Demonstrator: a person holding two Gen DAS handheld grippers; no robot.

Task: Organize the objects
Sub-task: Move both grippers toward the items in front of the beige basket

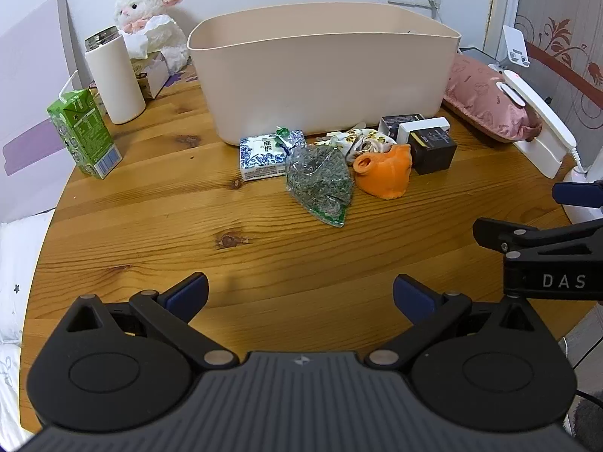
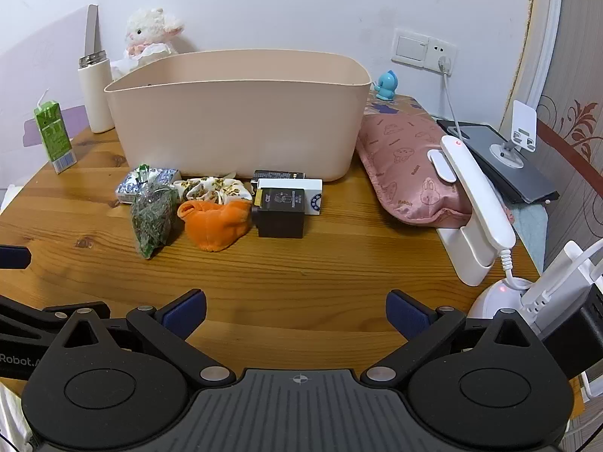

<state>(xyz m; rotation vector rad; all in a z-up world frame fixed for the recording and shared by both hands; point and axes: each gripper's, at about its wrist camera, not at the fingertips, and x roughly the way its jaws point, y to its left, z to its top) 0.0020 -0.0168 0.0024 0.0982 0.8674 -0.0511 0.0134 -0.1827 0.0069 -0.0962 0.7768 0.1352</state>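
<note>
I saw a round wooden bench (image 1: pixel 158 203) with a large beige plastic tub (image 1: pixel 320 75) standing toward its back, near the white wall. My left gripper (image 1: pixel 300 295) hovered low over the bare near part of the bench, its jaws spread wide with nothing between them. My right gripper (image 2: pixel 296 310) hovered the same way, jaws wide apart and holding nothing, and its black frame showed at the right edge of the left wrist view. The things to organize lay in a tight cluster on the bench just in front of the tub: a blue-and-white patterned tissue pack (image 1: pixel 264 156), a clear bag of dried green herbs (image 1: pixel 320 182) overlapping the pack's right end, an orange plush toy (image 1: pixel 386 169) just right of the bag, a white cloth with yellow print (image 2: pixel 213 188) behind the toy, and a small black box (image 2: pixel 280 213) in front of a flat white box (image 2: pixel 297 188). To the left stood a green drink carton (image 1: pixel 84 132) and a tall white flask with a metal rim (image 1: pixel 113 77), with a white plush lamb (image 1: pixel 150 15) behind them. To the right lay a pink printed cushion (image 2: pixel 407 165) and a white corded handset in a cradle (image 2: pixel 476 196).
</note>
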